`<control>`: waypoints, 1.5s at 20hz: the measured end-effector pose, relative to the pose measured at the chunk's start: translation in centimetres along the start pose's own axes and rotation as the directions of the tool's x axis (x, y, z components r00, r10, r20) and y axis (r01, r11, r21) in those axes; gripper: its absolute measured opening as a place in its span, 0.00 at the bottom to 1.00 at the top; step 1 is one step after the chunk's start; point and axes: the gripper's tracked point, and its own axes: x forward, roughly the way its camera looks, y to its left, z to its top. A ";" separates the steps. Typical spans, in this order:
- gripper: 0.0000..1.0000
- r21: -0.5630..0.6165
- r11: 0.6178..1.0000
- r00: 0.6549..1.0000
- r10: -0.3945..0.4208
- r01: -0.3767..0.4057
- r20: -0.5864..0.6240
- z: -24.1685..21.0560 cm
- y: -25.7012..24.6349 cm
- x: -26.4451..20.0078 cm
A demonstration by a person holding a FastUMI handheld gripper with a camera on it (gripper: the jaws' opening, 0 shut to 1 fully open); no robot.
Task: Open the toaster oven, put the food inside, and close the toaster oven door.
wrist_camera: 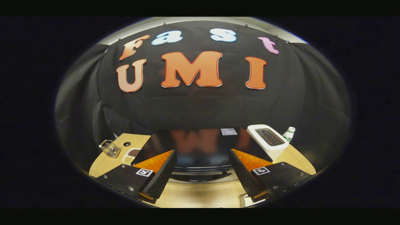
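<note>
one toaster oven (200, 147), glossy black top, mid table (200, 195), just ahead of fingers. one gripper (201, 175), two fingers spread wide, nothing between them but oven front edge. one white slot toaster (269, 139) toward right rear edge of table. one small bottle (288, 134), white cap, behind it. one wire basket (110, 148) near left edge. one divided dish (132, 155) with two fillings beside it.

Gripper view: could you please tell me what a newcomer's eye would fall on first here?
The glossy black oven sits just beyond the open tongs, its door handle between the fingers. A white toaster stands beside it, with a bottle behind; on the other side sit a wire basket and a dish.
</note>
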 end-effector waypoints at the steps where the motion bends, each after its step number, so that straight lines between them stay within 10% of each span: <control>1: 0.99 0.002 1.000 1.000 0.004 -0.004 -0.020 -0.7 0.2 0.4; 30: 0.99 -0.009 0.999 0.972 -0.047 0.046 -0.232 -11.7 0.3 -3.4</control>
